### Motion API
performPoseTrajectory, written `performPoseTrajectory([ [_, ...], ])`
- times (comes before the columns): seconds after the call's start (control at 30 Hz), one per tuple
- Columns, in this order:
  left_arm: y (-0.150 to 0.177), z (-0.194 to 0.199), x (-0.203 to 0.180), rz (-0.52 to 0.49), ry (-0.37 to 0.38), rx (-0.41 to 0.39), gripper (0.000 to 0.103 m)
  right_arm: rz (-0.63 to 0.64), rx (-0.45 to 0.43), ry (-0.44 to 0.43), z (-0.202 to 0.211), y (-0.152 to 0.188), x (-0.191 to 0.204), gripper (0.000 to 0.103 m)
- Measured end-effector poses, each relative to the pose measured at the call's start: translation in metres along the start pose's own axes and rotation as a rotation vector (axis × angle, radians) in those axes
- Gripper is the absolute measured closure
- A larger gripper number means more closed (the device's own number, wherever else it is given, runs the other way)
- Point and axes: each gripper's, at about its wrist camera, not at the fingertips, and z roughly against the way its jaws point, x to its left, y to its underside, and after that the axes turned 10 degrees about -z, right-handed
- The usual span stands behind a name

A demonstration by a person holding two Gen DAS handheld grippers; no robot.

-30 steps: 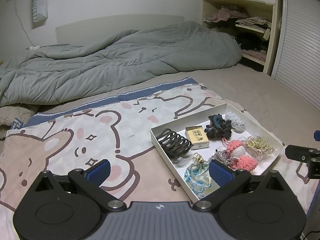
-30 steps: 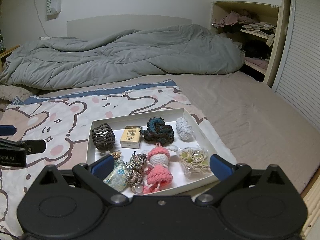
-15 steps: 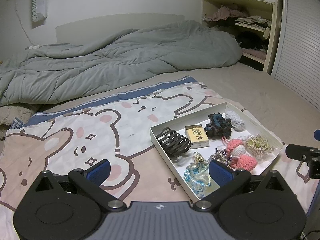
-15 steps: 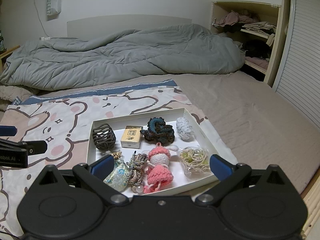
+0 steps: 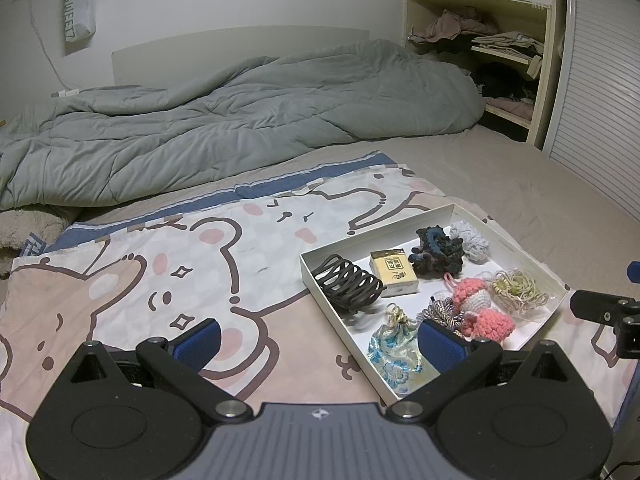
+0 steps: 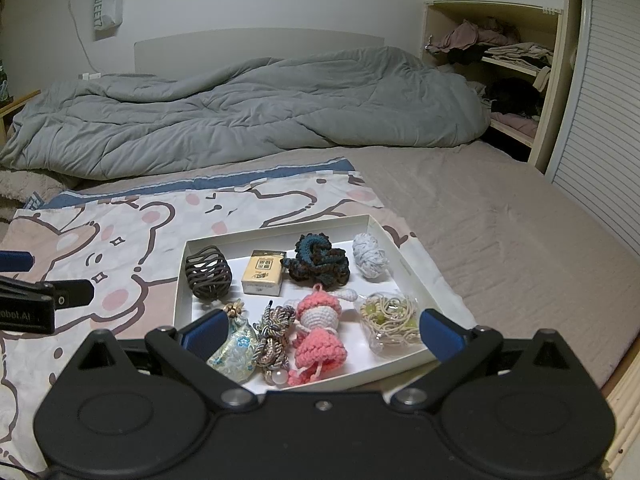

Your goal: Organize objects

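On a cartoon-bear sheet point(image 6: 120, 240), I hold my left gripper point(image 5: 318, 340) with its fingers wide apart over bare cloth at lower left of its view, gripping nothing. At lower centre of the right view sits the white tray point(image 6: 182, 280), holding, left to right, a dark clip point(image 6: 208, 272), a small box point(image 6: 264, 272), a dark scrunchie point(image 6: 320, 262) and a pale one point(image 6: 370, 260) (pink crochet point(image 6: 320, 328) nearer me). My right gripper point(image 6: 320, 330) hangs spread above the tray's near edge, empty.
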Motion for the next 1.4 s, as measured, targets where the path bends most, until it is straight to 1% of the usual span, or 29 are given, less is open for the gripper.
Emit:
performPoseTrajectory([
  [1.4, 0.0011, 0.0017, -0.0054, 0.002, 0.001, 0.002, 0.0, -0.002, 0.007, 0.0, -0.0028, 0.0035, -0.0003, 0.0],
])
